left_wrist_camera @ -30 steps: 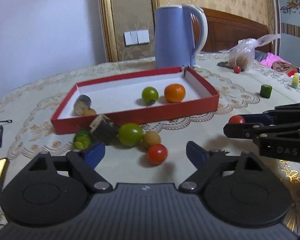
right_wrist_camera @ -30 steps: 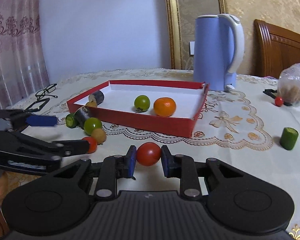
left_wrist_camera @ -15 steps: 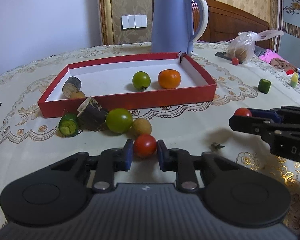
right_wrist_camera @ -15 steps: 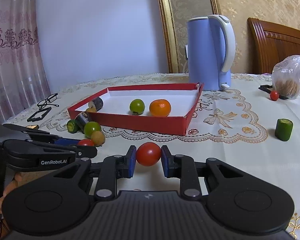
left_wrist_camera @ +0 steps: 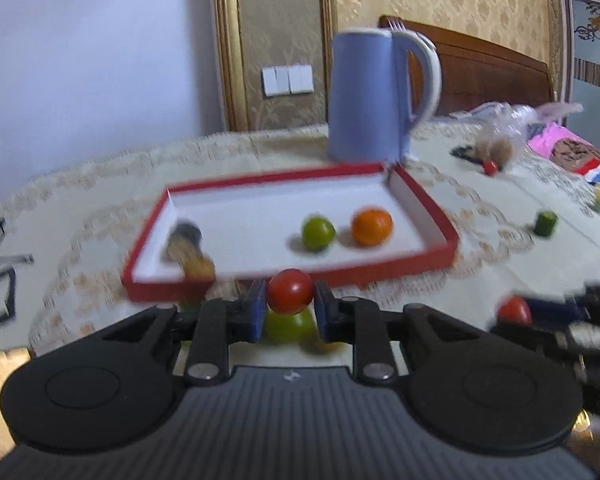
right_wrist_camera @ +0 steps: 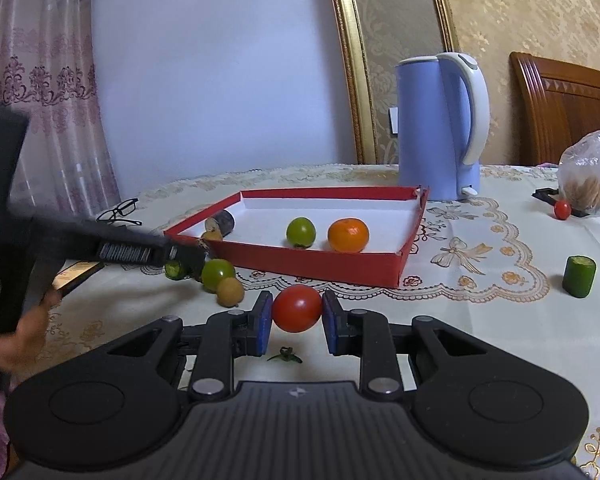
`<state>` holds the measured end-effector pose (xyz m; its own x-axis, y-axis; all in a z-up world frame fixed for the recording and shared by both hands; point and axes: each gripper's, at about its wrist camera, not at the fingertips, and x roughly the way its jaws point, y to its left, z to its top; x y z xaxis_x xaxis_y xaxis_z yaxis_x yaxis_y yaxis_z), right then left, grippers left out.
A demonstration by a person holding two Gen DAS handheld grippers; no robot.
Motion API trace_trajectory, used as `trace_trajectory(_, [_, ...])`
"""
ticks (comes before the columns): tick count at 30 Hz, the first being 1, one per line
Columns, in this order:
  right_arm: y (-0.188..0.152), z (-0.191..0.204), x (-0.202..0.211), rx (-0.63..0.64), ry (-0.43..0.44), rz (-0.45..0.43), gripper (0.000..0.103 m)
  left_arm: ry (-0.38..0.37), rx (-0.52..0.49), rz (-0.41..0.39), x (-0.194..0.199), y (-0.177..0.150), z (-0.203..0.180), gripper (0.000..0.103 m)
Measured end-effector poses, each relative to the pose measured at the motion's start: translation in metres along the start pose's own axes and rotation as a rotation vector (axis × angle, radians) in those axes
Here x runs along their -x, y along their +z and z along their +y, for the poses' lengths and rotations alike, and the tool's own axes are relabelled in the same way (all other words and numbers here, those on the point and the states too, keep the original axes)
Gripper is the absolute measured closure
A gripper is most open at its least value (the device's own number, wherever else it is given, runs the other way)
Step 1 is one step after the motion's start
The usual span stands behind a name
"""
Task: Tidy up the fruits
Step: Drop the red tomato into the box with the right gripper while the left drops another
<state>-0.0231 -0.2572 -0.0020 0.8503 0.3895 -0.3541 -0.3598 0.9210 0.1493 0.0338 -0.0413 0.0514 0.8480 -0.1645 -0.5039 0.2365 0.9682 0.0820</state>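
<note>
My left gripper (left_wrist_camera: 289, 306) is shut on a red tomato (left_wrist_camera: 289, 291), held above the table just in front of the red tray (left_wrist_camera: 432, 258). Below it lie a green tomato (left_wrist_camera: 288, 326) and a yellowish fruit, partly hidden. My right gripper (right_wrist_camera: 296, 314) is shut on a second red tomato (right_wrist_camera: 297, 308), low over the cloth. Inside the tray (right_wrist_camera: 324, 266) sit a green fruit (right_wrist_camera: 300, 232), an orange (right_wrist_camera: 348, 235) and a dark cut piece (right_wrist_camera: 225, 221). In the right wrist view the left gripper appears as a blurred black bar at the left, beside a green tomato (right_wrist_camera: 217, 274) and a tan fruit (right_wrist_camera: 230, 292).
A blue kettle (right_wrist_camera: 440, 128) stands behind the tray. A green cut piece (right_wrist_camera: 578, 276), a small red tomato (right_wrist_camera: 562, 209) and a plastic bag (right_wrist_camera: 588, 188) lie to the right. Glasses (right_wrist_camera: 120, 212) rest at the far left. A green stem (right_wrist_camera: 286, 356) lies under my right gripper.
My left gripper shut on the red tomato lying on the cloth and has lifted it toward the tray's front wall. The right gripper has kept its tomato and barely moved.
</note>
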Motion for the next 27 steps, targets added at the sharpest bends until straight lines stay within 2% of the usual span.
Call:
trace_trajectory(8, [0.0,-0.001,0.004,-0.01,0.01,-0.004,0.078,0.084,0.003,0.021,-0.051,0.054,0.002,0.08])
trace_trajectory(17, [0.001,0.0,-0.001,-0.008,0.006,0.009,0.078,0.158,-0.037,0.094,-0.117,0.07,-0.002,0.08])
trace_trajectory(18, [0.001,0.001,-0.002,-0.006,0.005,0.012,0.078,0.158,-0.046,0.104,-0.122,0.069,-0.002,0.077])
trace_trajectory(20, [0.001,0.002,-0.005,-0.007,0.008,0.018,0.078,0.169,-0.056,0.124,-0.129,0.067,-0.002,0.064])
trace_trajectory(22, [0.001,0.002,-0.007,-0.009,0.01,0.023,0.078,0.173,-0.055,0.129,-0.129,0.063,-0.001,0.04])
trace_trajectory(26, [0.003,0.002,-0.015,-0.008,0.006,0.034,0.078,0.172,-0.043,0.098,-0.109,0.061,0.003,0.035])
trace_trajectory(27, [0.005,0.002,-0.018,-0.005,0.003,0.037,0.078,0.165,-0.026,0.082,-0.1,0.06,0.005,0.03])
